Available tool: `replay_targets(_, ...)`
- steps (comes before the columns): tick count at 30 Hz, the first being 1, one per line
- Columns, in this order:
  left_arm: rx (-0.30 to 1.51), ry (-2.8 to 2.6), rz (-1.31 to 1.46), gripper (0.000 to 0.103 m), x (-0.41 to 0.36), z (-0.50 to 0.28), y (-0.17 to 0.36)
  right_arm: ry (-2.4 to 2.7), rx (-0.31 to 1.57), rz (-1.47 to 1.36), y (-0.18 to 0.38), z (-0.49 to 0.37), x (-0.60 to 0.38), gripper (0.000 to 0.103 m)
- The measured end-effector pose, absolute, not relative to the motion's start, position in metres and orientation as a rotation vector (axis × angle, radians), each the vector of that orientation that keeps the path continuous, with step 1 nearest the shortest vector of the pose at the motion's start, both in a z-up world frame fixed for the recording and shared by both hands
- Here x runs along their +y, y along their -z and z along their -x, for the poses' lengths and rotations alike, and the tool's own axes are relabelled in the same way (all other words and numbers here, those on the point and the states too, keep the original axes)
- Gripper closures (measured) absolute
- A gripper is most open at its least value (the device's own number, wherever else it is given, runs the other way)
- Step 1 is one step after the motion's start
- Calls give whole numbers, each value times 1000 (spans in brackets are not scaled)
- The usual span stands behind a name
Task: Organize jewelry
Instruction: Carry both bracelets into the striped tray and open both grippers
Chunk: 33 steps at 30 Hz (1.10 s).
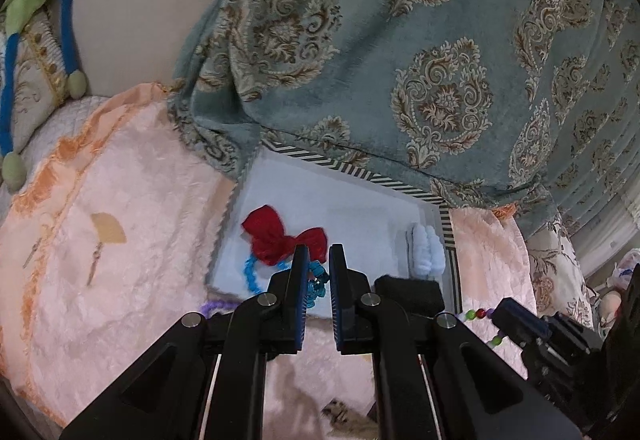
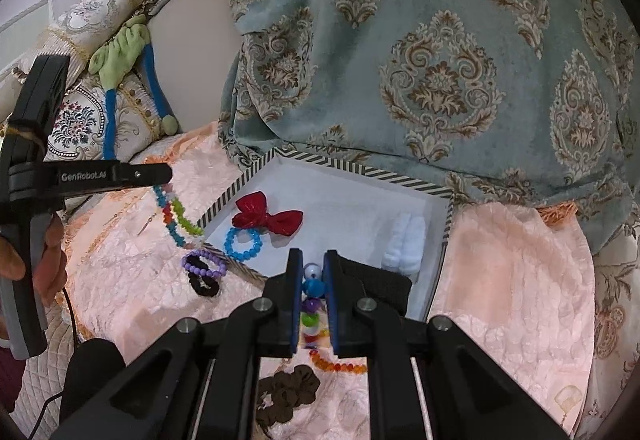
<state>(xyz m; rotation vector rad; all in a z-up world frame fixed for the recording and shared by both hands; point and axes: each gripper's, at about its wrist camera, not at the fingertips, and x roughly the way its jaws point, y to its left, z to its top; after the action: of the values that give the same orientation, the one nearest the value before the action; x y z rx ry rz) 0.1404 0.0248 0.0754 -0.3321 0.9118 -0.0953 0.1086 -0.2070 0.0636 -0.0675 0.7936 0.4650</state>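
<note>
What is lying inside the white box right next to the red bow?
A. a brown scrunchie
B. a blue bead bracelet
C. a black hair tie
B: the blue bead bracelet lies on the floor of the white box just below the red bow, touching it; no other item lies beside the bow.

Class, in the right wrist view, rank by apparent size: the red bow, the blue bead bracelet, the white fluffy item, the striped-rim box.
1. striped-rim box
2. red bow and white fluffy item: look alike, unranked
3. blue bead bracelet
All lie at a similar range from the camera, so nearness hardly skews this.
</note>
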Motion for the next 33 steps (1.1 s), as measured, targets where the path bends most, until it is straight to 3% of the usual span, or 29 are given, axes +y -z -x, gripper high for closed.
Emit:
replay_targets(6, 937, 145, 369, 103, 6, -171, -49, -453, 804, 55, -55, -137, -204, 93)
replay_targets(16, 1081, 62, 399, 103, 23, -191, 37, -456, 862, 19, -17, -223, -181, 93)
replay_targets(25, 1062, 39, 342, 103, 24, -190, 45, -328, 975, 58, 48, -300, -191, 92)
replay_targets(33, 1054, 5, 265, 100, 14, -192, 51, -228, 978, 109, 71, -310, -208, 91)
